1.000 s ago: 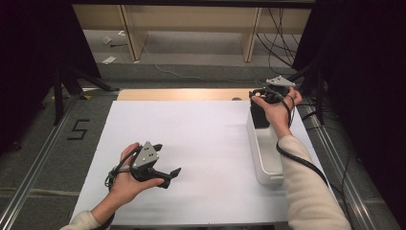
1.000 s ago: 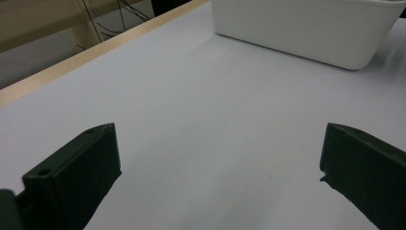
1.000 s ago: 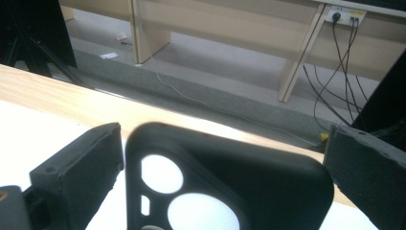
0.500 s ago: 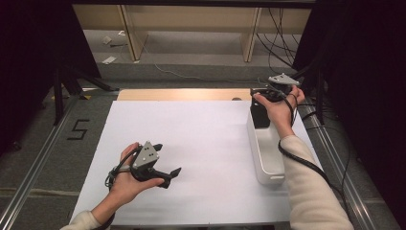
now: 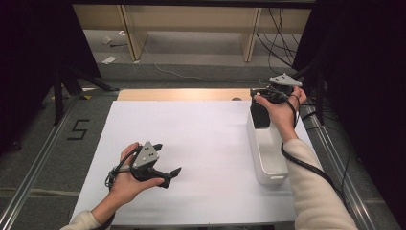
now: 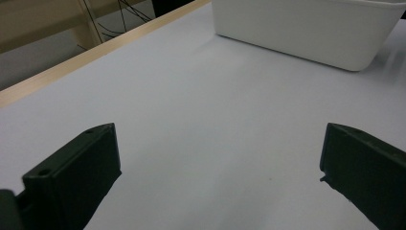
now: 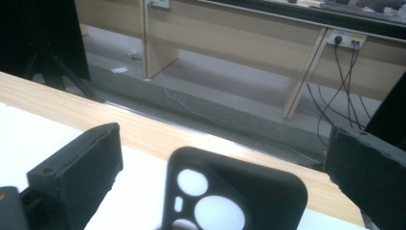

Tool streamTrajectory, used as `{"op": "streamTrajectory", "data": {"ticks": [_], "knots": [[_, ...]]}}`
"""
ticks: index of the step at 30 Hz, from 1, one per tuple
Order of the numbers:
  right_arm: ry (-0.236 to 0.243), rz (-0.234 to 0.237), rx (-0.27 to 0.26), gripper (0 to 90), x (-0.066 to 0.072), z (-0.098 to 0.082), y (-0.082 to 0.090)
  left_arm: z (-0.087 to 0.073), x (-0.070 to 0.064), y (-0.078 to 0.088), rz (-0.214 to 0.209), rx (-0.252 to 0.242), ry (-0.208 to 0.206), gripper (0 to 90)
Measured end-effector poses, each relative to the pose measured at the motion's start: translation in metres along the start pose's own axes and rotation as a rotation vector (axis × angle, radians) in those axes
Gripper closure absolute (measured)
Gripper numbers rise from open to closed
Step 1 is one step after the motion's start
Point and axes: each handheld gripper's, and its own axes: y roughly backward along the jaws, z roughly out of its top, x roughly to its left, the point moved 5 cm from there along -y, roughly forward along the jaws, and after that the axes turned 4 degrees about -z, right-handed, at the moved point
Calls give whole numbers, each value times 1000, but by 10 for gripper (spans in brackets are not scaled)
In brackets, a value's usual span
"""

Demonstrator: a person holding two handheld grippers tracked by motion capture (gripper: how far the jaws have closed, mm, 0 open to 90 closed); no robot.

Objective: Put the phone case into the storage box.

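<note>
Looks nearly done to me: the phone case (image 5: 260, 115) stands at the bin's (image 5: 268, 158) far end between the spread jaws of the right gripper (image 5: 266, 96), apparently already let go, while the left gripper (image 5: 165, 165) idles wide open on the table (image 5: 206, 139).

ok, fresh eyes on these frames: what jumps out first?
Probably the black phone case with round camera cutouts, standing upright at the far end of the white bin on the table's right side, between the right gripper's open jaws without touching either. After that, the left gripper, open and holding nothing, low over the bare white tabletop near the front left.
</note>
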Motion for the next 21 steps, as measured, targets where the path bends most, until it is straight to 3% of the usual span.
{"op": "streamTrajectory", "data": {"ticks": [21], "knots": [[16,94,-53,22,19,0,35,0,-1,-1,0,1,-1,0]]}}
